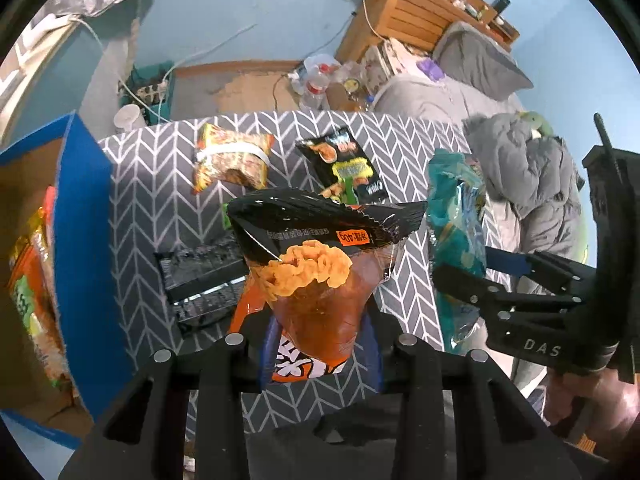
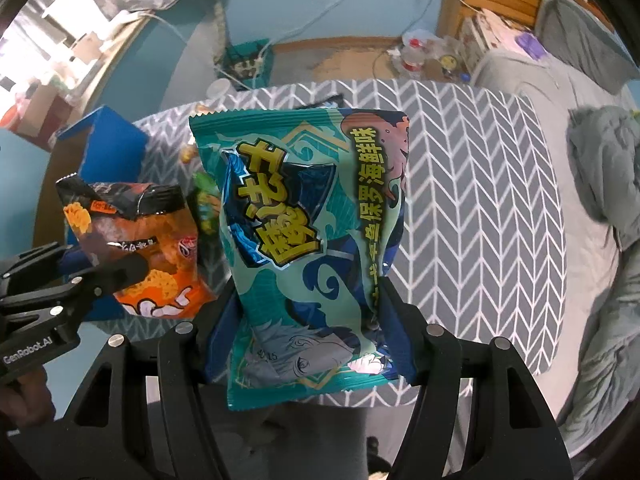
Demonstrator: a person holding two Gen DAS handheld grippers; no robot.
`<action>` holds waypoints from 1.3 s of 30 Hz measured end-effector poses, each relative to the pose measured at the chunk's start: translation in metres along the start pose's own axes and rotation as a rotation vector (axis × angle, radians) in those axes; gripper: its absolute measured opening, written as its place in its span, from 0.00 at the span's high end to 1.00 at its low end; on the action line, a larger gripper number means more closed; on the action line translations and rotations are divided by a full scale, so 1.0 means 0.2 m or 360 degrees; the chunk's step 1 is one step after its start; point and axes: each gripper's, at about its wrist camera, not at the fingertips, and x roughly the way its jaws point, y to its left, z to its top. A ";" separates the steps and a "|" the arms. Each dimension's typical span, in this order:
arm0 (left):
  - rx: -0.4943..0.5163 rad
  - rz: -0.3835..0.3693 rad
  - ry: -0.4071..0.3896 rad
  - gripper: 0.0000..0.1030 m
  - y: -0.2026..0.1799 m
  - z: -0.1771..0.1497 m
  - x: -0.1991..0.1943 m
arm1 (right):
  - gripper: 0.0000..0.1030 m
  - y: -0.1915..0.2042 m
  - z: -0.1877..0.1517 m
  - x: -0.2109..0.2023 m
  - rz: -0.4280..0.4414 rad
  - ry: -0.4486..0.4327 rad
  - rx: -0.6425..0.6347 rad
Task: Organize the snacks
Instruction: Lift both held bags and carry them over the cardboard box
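1. Lying off to the left of the left gripper (image 1: 320, 344) is the blue box (image 1: 86, 240) — open, standing at the left end of the chevron-patterned table (image 1: 408, 152), with an orange-and-green packet (image 1: 30, 300) already inside. My judgement is that the coming move turns on this: the box is just beside the left gripper and well apart from the right gripper (image 2: 310, 332), so the left hand is the nearer one and would go first.

2. Held by the right gripper, the teal snack bag (image 2: 304, 240) is the bigger load. It stands upright, long axis running up away from the fingers, which are clamped on its lower part. It looks puffy and glossy, printed with yellow characters and an octopus.

3. Held by the left gripper, the orange chip bag (image 1: 316, 280) is smaller. It stands upright too, its black crimped top tipped forward, gripped at its bottom end. Curly orange snacks show on the print.

4. Ahead of the left gripper, lying flat on the table: a rubber-banded noodle packet (image 1: 230, 158) — and a black snack packet (image 1: 340, 164) beside it, neither one gripped.
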 end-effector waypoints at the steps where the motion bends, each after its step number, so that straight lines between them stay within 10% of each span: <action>1: -0.0011 -0.0001 -0.0007 0.65 0.01 0.00 -0.02 | 0.37 0.01 0.01 -0.01 0.0004 -0.0004 -0.0011; 39: -0.0618 0.0235 -0.0551 0.65 0.83 -0.18 -0.82 | 0.37 1.04 0.30 -0.04 0.0298 -0.0092 -0.0621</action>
